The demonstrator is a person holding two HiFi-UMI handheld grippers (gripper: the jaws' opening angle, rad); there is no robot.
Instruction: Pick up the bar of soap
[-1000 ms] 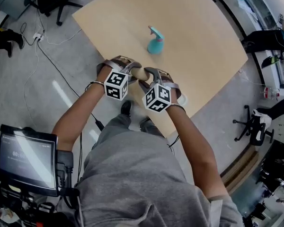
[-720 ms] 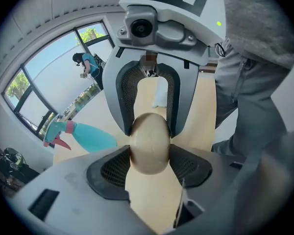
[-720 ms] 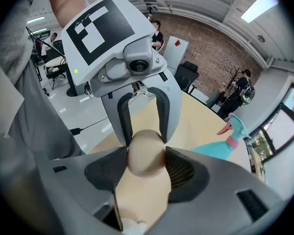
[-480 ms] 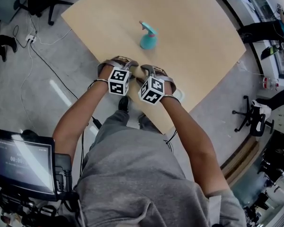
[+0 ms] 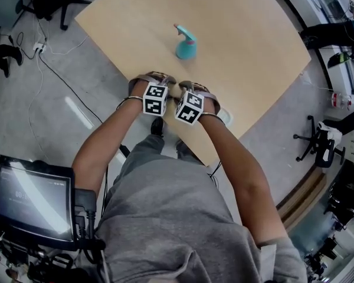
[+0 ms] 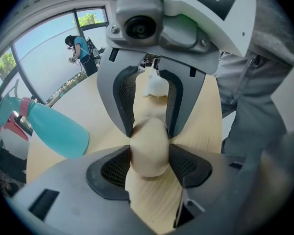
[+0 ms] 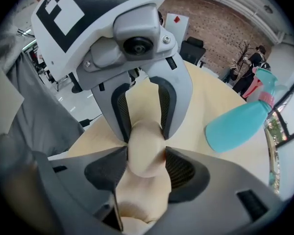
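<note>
Bar of soap (image 6: 149,148): cream, rounded, caught between the jaws of both hand-held grippers, one end in each.

Left hand-held gripper (image 6: 149,164): clenched on the soap, mesh pads pressing its two sides.

Right hand-held gripper (image 7: 146,168): grasping the same bar from the opposite end, nose to nose with the left.

Worktop (image 5: 242,40): pale wood, beneath both hand-held grippers, near its edge.

Spray bottle (image 5: 185,47): teal with a pink trigger, upright, well beyond the jaw tips.

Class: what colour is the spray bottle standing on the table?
Teal spray bottle, pink trigger; clearest in the right gripper view.
</note>
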